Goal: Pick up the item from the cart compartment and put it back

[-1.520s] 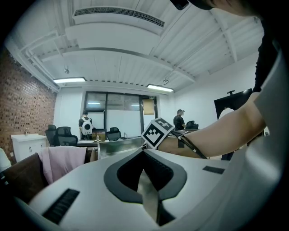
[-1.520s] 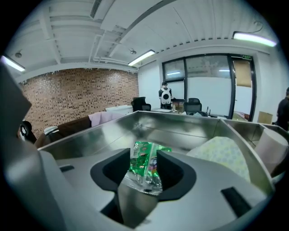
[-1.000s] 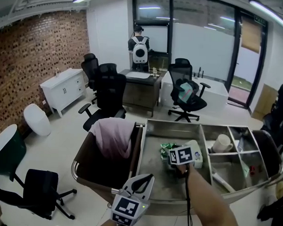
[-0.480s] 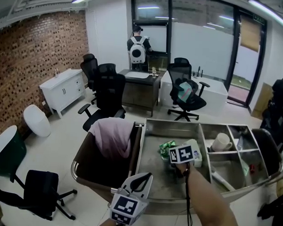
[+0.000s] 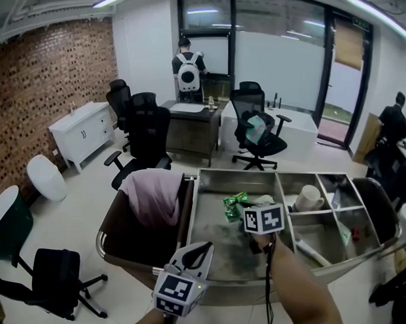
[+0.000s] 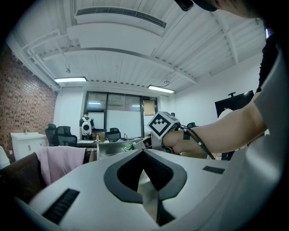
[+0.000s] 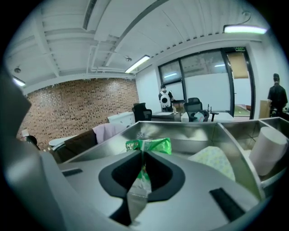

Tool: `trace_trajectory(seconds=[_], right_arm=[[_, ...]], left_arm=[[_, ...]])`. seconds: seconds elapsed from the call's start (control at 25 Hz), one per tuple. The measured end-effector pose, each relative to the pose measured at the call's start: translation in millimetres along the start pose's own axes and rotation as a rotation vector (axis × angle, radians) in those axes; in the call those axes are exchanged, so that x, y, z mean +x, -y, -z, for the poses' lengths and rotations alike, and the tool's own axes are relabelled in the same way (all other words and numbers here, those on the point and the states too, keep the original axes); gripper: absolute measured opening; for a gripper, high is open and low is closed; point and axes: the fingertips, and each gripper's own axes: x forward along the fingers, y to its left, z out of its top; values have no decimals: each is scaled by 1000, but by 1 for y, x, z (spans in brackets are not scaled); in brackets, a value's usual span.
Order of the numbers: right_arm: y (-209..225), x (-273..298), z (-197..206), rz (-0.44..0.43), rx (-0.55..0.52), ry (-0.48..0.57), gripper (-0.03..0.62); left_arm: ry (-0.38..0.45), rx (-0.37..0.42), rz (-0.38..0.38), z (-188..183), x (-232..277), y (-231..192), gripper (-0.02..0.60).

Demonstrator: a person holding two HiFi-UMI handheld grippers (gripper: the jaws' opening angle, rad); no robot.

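A crumpled green packet (image 5: 232, 204) lies in the large compartment of the steel cart (image 5: 210, 248). My right gripper (image 5: 246, 211) reaches into that compartment. Its jaws are closing, and in the right gripper view they pinch the near edge of the green packet (image 7: 151, 145) at the tips of the right gripper (image 7: 143, 156). My left gripper (image 5: 201, 251) hangs outside the cart's near rim. In the left gripper view the left gripper (image 6: 143, 151) is shut with nothing between its jaws.
A pale patterned pack (image 7: 212, 160) lies right of the packet. A white cup (image 5: 310, 197) stands in a small right compartment. A brown bag with a pink cloth (image 5: 152, 195) hangs on the cart's left end. Office chairs (image 5: 147, 133), desks and a person (image 5: 188, 72) are beyond.
The right gripper has stayed at the green packet in the large compartment, shifting only slightly. The left gripper has kept its place near the cart's front rim.
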Motion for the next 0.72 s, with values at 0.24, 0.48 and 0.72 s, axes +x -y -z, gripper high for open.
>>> trace_trajectory(seconds=[0.24, 0.48, 0.72], right_arm=[[-16, -49, -24, -21, -3, 102, 54], [-25, -102, -34, -36, -4, 189, 52], [-39, -147, -28, -40, -51, 252, 52]], left_arm=[[-5, 9, 19, 3, 5, 11, 0], [14, 18, 42, -8, 4, 23, 0], [25, 22, 35, -13, 2, 24, 0]])
